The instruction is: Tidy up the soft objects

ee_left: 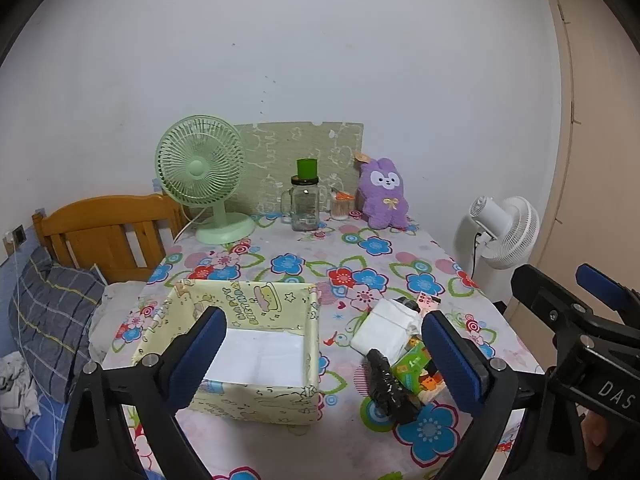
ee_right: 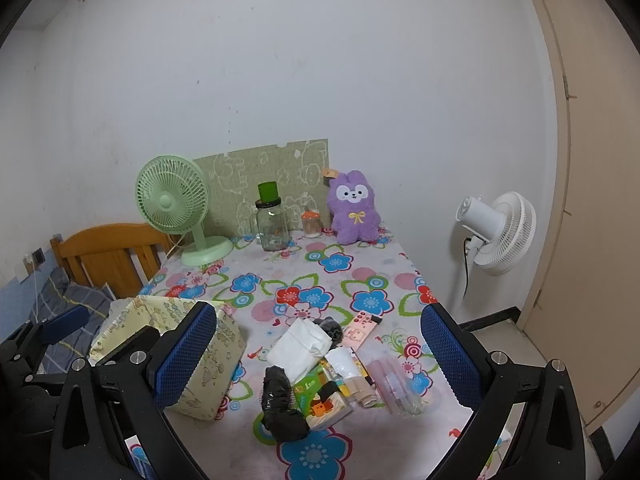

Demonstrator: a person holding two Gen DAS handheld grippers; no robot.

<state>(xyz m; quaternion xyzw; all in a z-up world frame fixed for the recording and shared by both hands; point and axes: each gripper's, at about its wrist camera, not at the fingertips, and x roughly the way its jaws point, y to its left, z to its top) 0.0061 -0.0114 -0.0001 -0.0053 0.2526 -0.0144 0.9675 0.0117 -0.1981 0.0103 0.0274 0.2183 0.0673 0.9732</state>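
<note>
A pale yellow open box [ee_left: 256, 344] stands on the flowered table, also in the right wrist view [ee_right: 192, 356]. Right of it lies a small heap: a white tissue pack [ee_left: 386, 328] [ee_right: 302, 346], a black crumpled bag [ee_left: 390, 388] [ee_right: 280, 404], a green tissue packet [ee_left: 416, 368] [ee_right: 320, 396], a pink card [ee_right: 360, 330] and a clear plastic pouch [ee_right: 394, 386]. A purple plush bunny [ee_left: 382, 194] [ee_right: 354, 208] sits at the table's back. My left gripper [ee_left: 324, 356] is open and empty above the box and heap. My right gripper [ee_right: 320, 360] is open and empty above the heap.
At the back stand a green desk fan [ee_left: 204, 176], a glass jar with a green cup on it [ee_left: 306, 200] and a small toothpick jar [ee_left: 340, 206]. A white floor fan [ee_left: 504, 232] stands right of the table. A wooden bed [ee_left: 104, 236] lies left.
</note>
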